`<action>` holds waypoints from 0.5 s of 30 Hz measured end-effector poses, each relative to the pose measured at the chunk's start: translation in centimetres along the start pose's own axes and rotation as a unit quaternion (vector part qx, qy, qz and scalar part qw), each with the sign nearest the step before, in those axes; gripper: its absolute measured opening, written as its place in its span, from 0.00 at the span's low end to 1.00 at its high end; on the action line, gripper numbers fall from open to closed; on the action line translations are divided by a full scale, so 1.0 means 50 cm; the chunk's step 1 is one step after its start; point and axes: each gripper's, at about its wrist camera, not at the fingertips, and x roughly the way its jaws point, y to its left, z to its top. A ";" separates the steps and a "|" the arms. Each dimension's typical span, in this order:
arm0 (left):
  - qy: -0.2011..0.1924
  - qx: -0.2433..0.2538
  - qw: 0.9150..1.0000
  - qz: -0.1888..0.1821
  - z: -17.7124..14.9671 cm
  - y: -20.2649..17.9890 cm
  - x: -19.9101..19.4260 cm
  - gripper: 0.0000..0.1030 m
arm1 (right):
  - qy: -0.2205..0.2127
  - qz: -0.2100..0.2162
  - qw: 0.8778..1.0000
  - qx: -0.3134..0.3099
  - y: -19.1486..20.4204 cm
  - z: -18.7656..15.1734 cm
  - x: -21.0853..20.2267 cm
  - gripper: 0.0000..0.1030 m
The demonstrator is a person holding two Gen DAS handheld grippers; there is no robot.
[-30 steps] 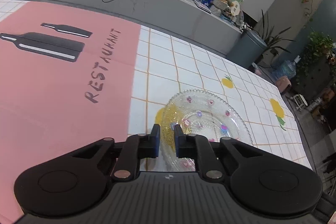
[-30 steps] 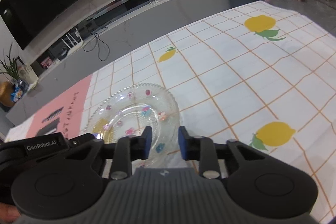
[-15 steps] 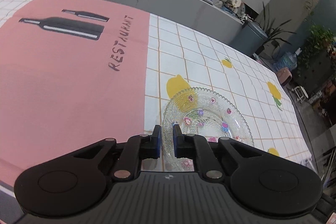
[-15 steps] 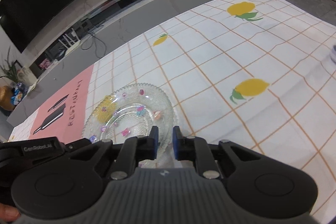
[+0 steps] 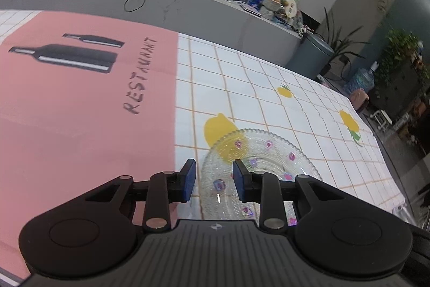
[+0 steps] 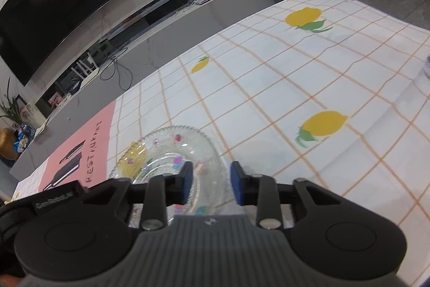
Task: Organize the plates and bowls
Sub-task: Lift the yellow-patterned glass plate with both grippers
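- The table (image 5: 268,77) stretches ahead of both my claws, under a lemon-print cloth.
- The glass plate (image 5: 268,152) lies flat on it, just ahead, its near rim between my jaws.
- My left claw (image 5: 214,180) and right claw (image 6: 208,183) are opening, pads off the glass; I should draw them back level so neither drags the rim.

counter (image 5: 268,88) covered by white grid cloth with lemon prints; pink RESTAURANT mat (image 5: 80,109) lies on it, clear glass plate (image 5: 268,152) sits on the cloth just right of the mat's edge, over a lemon print
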 end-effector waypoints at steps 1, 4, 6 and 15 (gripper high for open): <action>0.000 0.004 1.000 0.001 -0.001 -0.003 0.001 0.30 | -0.001 -0.001 1.000 -0.003 0.005 -0.002 0.001 0.24; -0.004 0.009 1.000 0.013 -0.004 -0.008 0.000 0.27 | -0.005 -0.009 1.000 -0.007 0.010 -0.007 0.000 0.21; -0.003 0.005 1.000 0.019 -0.004 -0.006 -0.002 0.20 | -0.004 -0.011 1.000 -0.001 0.006 -0.006 -0.001 0.18; -0.010 -0.042 0.999 0.005 0.005 0.006 -0.041 0.17 | 0.026 0.009 0.997 0.066 -0.025 0.002 -0.017 0.12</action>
